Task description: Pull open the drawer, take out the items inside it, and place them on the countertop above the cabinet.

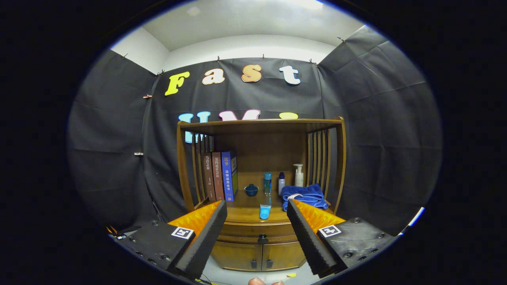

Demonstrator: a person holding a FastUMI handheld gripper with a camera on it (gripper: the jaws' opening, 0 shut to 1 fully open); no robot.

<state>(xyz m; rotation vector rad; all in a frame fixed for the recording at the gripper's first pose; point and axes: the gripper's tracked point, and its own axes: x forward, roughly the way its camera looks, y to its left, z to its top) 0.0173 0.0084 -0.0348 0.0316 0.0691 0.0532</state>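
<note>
The claw (256, 211) stood open, well back from the cabinet (259, 245). Between its fingers sat the shut drawer (261, 233). Beyond, on the countertop (245, 213), lay a tube (265, 211), maybe a cream. Books (220, 176) stood left, a towel (304, 196) right.

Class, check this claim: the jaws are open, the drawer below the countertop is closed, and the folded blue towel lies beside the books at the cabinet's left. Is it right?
Not quite. The gripper does have its jaws open and the drawer is closed, but the gripper view shows the folded blue towel at the cabinet's right, below the pump bottle, with the books standing at the left.
</note>
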